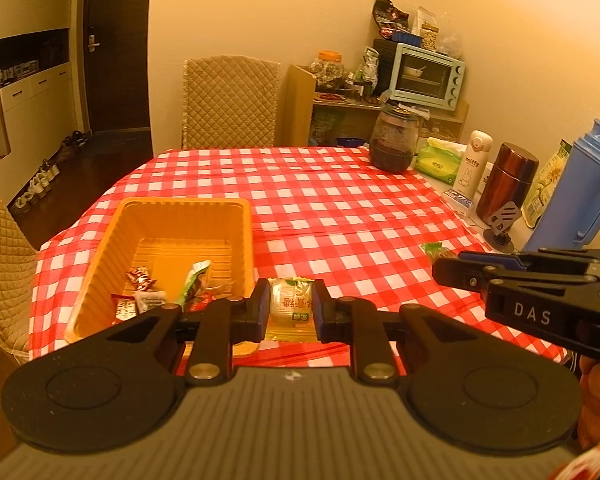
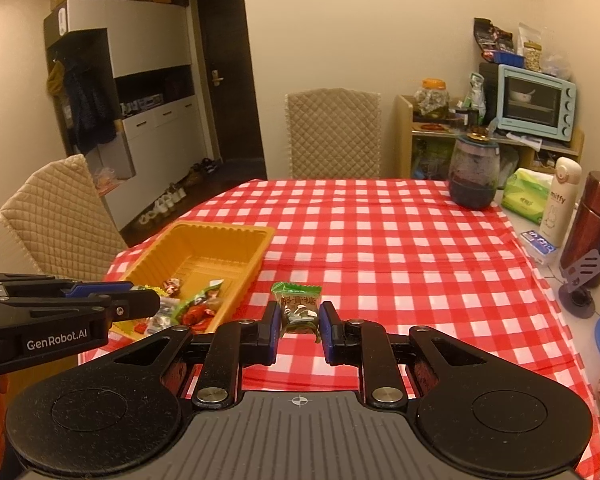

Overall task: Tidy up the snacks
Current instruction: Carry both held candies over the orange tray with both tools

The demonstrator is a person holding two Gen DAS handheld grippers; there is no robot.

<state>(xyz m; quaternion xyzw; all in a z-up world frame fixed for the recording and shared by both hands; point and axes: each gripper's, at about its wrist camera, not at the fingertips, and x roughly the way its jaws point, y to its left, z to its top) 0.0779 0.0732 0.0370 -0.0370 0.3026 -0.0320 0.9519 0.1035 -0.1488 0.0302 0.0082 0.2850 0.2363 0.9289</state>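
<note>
An orange plastic tray [image 1: 180, 216] [image 2: 220, 240] sits on the red-checked tablecloth at the near left, with several wrapped snacks [image 1: 140, 280] [image 2: 196, 308] in its near end. My left gripper [image 1: 291, 300] is shut on a pale yellow snack packet [image 1: 291, 308], just right of the tray's near right corner. My right gripper [image 2: 300, 316] is shut on a green candy packet [image 2: 297, 300], held above the cloth to the right of the tray. In the left wrist view the right gripper [image 1: 444, 268] shows at the right with the green packet [image 1: 433, 249] at its tip.
Along the table's right edge stand a dark glass jar [image 1: 394, 140], a green tissue pack [image 1: 440, 160], a white bottle [image 1: 473, 164], a brown flask [image 1: 506, 184], a small stand [image 1: 502, 224] and a blue jug [image 1: 580, 188]. Quilted chairs [image 2: 334, 132] [image 2: 60, 212] stand at the far and left sides.
</note>
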